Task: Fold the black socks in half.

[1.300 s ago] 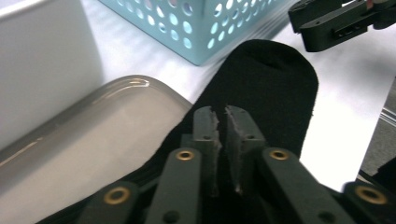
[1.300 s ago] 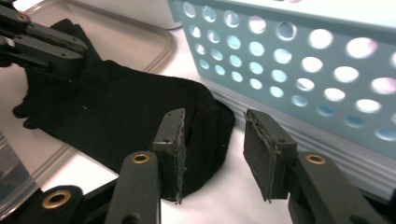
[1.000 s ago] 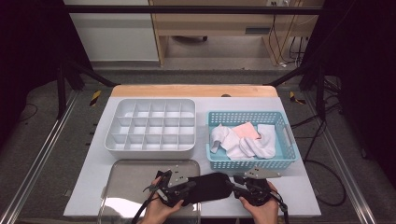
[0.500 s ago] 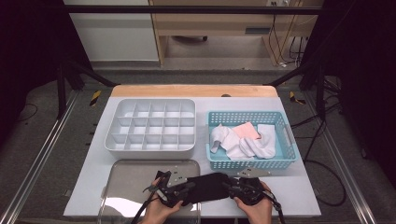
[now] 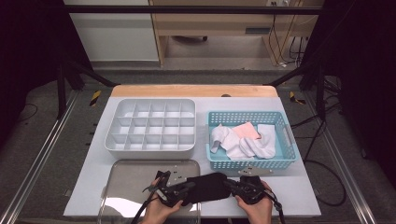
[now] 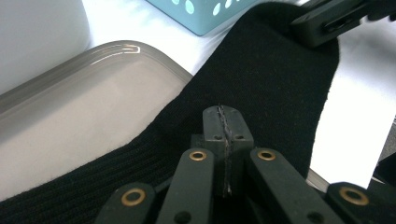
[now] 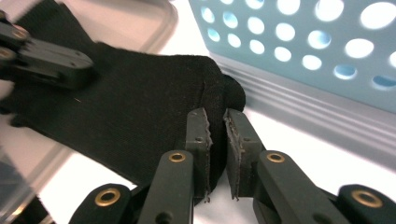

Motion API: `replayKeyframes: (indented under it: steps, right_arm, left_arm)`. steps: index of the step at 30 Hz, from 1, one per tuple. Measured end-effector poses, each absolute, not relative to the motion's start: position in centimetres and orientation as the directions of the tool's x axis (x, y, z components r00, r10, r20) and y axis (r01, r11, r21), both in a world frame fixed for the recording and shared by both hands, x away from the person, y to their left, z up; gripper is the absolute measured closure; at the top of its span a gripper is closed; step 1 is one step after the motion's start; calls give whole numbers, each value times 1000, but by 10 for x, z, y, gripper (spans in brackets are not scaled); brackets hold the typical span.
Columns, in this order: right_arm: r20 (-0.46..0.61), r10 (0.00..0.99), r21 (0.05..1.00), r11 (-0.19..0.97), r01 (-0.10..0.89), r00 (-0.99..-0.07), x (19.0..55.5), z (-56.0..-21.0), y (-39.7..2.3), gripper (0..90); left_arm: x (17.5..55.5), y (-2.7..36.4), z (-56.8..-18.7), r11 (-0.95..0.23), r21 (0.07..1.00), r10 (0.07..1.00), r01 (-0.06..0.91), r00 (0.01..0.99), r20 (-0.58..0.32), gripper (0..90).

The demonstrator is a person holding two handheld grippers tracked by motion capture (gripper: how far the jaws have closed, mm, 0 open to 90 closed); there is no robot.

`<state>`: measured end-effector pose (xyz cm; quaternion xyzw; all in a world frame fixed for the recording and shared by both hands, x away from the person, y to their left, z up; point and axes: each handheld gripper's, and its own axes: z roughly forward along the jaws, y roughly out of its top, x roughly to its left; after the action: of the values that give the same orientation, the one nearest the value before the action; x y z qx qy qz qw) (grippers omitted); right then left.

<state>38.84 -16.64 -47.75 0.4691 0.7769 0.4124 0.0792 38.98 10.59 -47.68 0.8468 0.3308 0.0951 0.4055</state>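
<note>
Black ribbed knit sock [image 5: 208,186], left gripper [image 6: 223,122] clamped on its cuff, right gripper [image 7: 217,122] jaws just closing over its toe edge, a narrow gap left, above smooth grey metal tray [image 5: 135,175]

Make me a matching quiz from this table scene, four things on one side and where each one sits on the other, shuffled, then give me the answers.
Things:
1. black sock
2. white compartment organizer
3. pink cloth
4. grey tray

Places:
A. far left of the table, beside the blue basket
B. stretched between the left gripper and the right gripper at the near edge
C. inside the blue basket, among white socks
D. near left of the table, under one end of the sock

Pairs: 1-B, 2-A, 3-C, 4-D
</note>
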Motion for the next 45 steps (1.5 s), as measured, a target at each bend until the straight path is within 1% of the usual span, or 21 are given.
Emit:
replayKeyframes:
  steps: [4, 9, 15, 20, 23, 27, 28, 30, 32, 37, 44, 45]
  right_arm:
    - [286, 773, 746, 192, 638, -567, 383, -468, -170, 813]
    - [294, 734, 781, 185, 596, -613, 379, -456, -169, 813]
    - [295, 710, 797, 186, 575, -639, 377, -448, -167, 813]
    - [298, 715, 794, 182, 580, -633, 378, -447, -167, 814]
    - [299, 713, 794, 183, 580, -634, 378, -446, -167, 814]
    - [297, 712, 795, 186, 578, -637, 378, -444, -165, 814]
    - [292, 711, 797, 189, 574, -639, 378, -443, -164, 814]
    - [292, 709, 796, 191, 574, -641, 378, -442, -163, 814]
    - [291, 709, 798, 191, 572, -643, 378, -440, -162, 814]
    - [302, 698, 799, 186, 572, -650, 378, -436, -159, 814]
    - [314, 667, 804, 192, 562, -676, 379, -430, -147, 816]
    - [314, 653, 807, 199, 557, -689, 380, -428, -140, 816]
  left_arm:
    - [390, 106, -477, -447, 749, 638, 489, 761, -116, 885]
    - [390, 105, -476, -448, 748, 638, 490, 761, -116, 880]
    - [389, 112, -470, -420, 762, 641, 494, 756, -137, 842]
    - [389, 142, -450, -358, 793, 681, 493, 719, -140, 814]
    - [388, 172, -443, -318, 808, 729, 497, 672, -127, 812]
    - [382, 208, -448, -279, 803, 784, 526, 607, -126, 810]
    - [382, 208, -448, -279, 803, 784, 526, 607, -126, 815]
    - [379, 227, -458, -265, 785, 807, 560, 574, -137, 826]
    - [377, 234, -463, -260, 775, 815, 576, 561, -143, 834]
    - [378, 237, -474, -275, 751, 806, 600, 570, -160, 851]
    - [375, 228, -477, -306, 746, 782, 591, 603, -156, 866]
    - [374, 226, -477, -306, 749, 780, 588, 605, -156, 866]
